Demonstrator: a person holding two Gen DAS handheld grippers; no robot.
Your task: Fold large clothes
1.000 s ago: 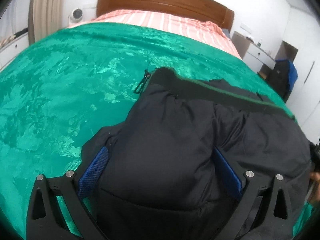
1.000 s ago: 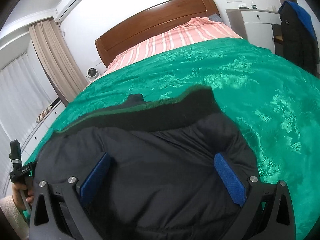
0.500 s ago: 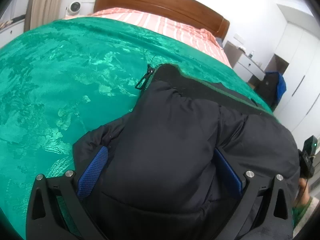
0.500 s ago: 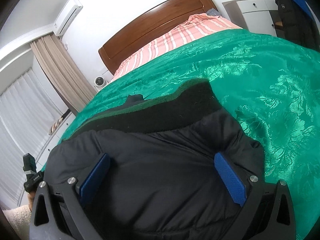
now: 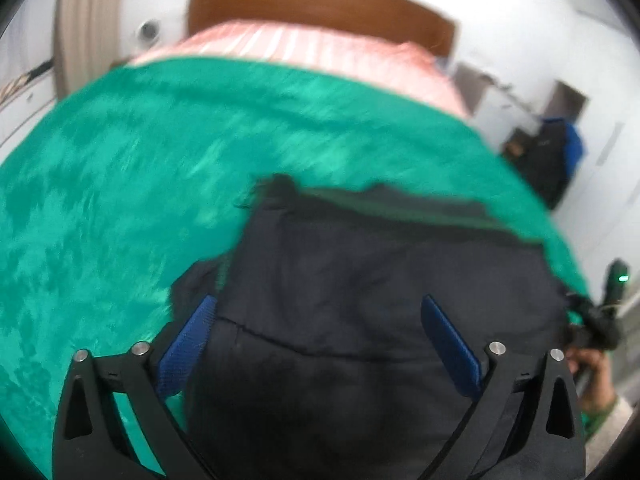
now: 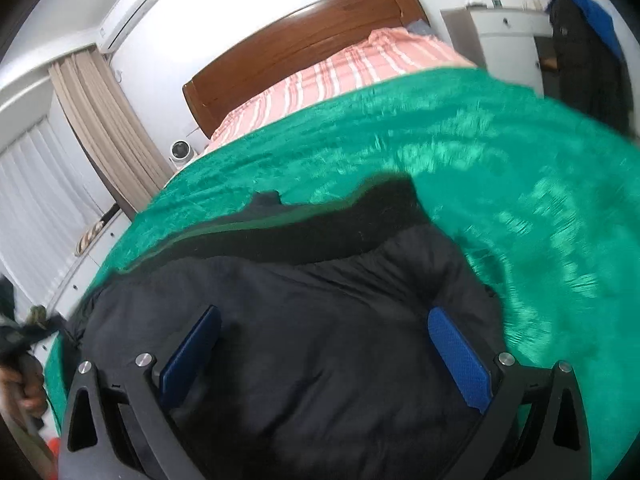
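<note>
A black padded jacket [image 5: 360, 300] lies bundled on the green bedspread [image 5: 120, 208], with its dark ribbed band [image 6: 320, 236] along the far side. My left gripper [image 5: 318, 304] hovers open over the jacket's left end, blue pads [image 5: 188, 340] wide apart with fabric bulging between them. Over the jacket's [image 6: 304, 340] right end my right gripper [image 6: 324, 312] is also open, pads [image 6: 460, 360] spread wide. Both views are motion-blurred. The right gripper's body and the hand [image 5: 592, 372] holding it show at the left wrist view's right edge.
The bed has a wooden headboard [image 6: 304, 40] and a pink striped sheet [image 6: 360, 72] beyond the green bedspread [image 6: 520, 184]. A white nightstand [image 6: 508, 40] and a hanging dark coat [image 6: 584, 52] stand to the right. Curtains [image 6: 104, 128] and a small fan [image 6: 182, 152] are at the left.
Both views have gone blurry from quick motion. In the left wrist view the jacket sits lower and looks smaller, so that gripper has drawn back. Both pairs of pads stay wide apart.
</note>
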